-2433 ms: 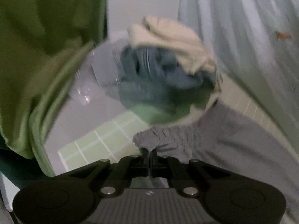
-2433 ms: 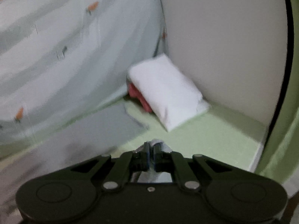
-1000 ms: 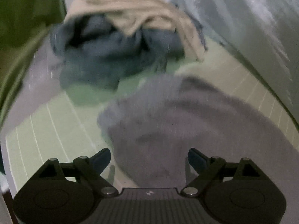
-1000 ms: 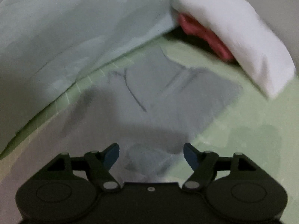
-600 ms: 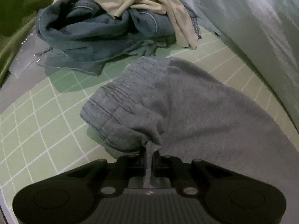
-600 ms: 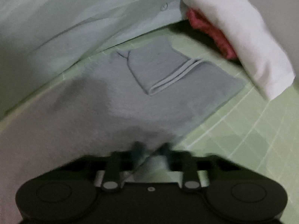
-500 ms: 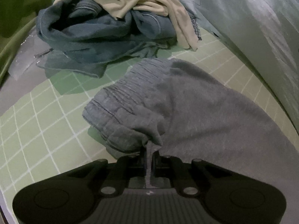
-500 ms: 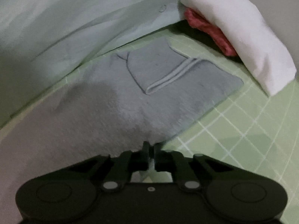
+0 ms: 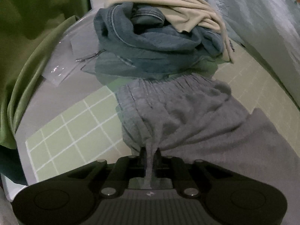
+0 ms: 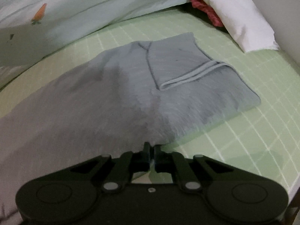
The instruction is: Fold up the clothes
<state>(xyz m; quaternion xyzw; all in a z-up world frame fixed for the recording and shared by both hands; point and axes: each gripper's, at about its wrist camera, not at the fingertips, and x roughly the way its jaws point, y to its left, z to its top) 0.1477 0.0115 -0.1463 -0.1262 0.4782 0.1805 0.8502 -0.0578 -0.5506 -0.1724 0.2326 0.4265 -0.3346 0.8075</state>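
Left wrist view: The left gripper point(image 9: 149, 152) has its fingers closed on a pinch of grey fabric at the waistband end of the grey shorts point(image 9: 187, 116). The gathered elastic waistband runs across the middle of the view. The fabric rises from the green grid mat point(image 9: 75, 129) into the fingers, and the rest of the garment spreads away to the right. Beyond the waistband lies a heap of clothes: blue jeans point(image 9: 150, 43) with a beige garment point(image 9: 168, 5) draped on top. The jeans lie just beyond the waistband; whether the two touch cannot be told. A clear plastic bag point(image 9: 61, 65) lies to the left of the jeans, on a grey surface beside the mat. A green curtain point(image 9: 28, 46) hangs along the left edge. A pale blue sheet point(image 9: 262, 18) rises on the right.

Right wrist view: The right gripper point(image 10: 151, 153) has its fingers closed on the near edge of the grey shorts point(image 10: 112, 93). The garment lies flat on the green grid mat point(image 10: 253, 121), with one hemmed leg end folded over the other at the far right. Beyond it, a white pillow point(image 10: 234, 18) rests on a red cloth point(image 10: 204, 9) in the far right corner. A pale blue sheet point(image 10: 84, 5) with a small carrot print borders the mat at upper left.
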